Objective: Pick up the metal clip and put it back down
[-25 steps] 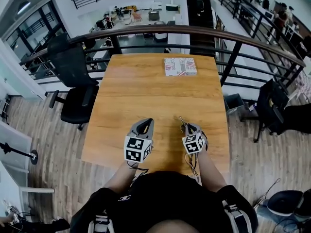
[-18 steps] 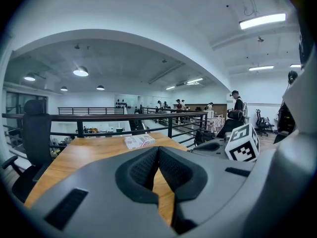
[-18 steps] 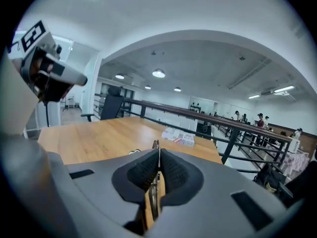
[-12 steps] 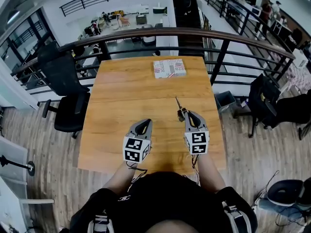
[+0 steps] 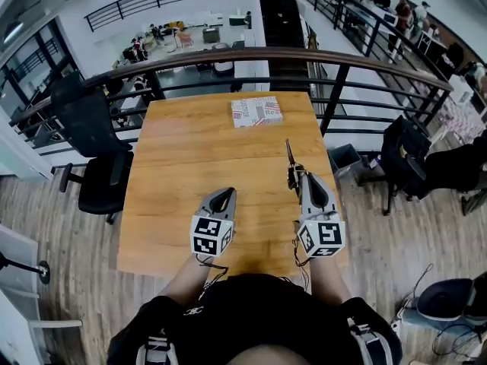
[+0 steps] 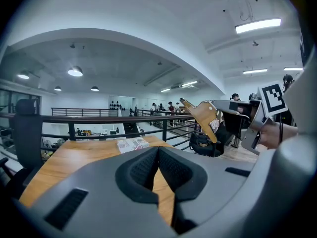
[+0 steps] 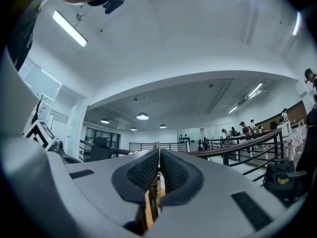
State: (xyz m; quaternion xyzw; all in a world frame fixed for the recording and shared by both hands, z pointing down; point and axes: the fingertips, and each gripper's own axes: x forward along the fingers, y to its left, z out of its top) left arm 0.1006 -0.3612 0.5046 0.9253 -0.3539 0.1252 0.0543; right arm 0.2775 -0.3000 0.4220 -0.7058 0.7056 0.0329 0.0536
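The metal clip is thin and dark and sticks out forward from my right gripper, which is shut on it above the right side of the wooden table. In the right gripper view the clip is pinched between the pads and the gripper tilts up toward the ceiling. The left gripper view shows the clip as a tan wedge held in the air at the right. My left gripper hovers low over the table's near half, shut with nothing in it; its pads meet at the tip.
A printed red-and-white box lies at the table's far edge. A dark railing runs behind the table. A black office chair stands left, a dark bag right. The table's right edge is close beside my right gripper.
My right gripper has risen and moved forward with the clip, tilting it up off the table. The left gripper has stayed where it was.
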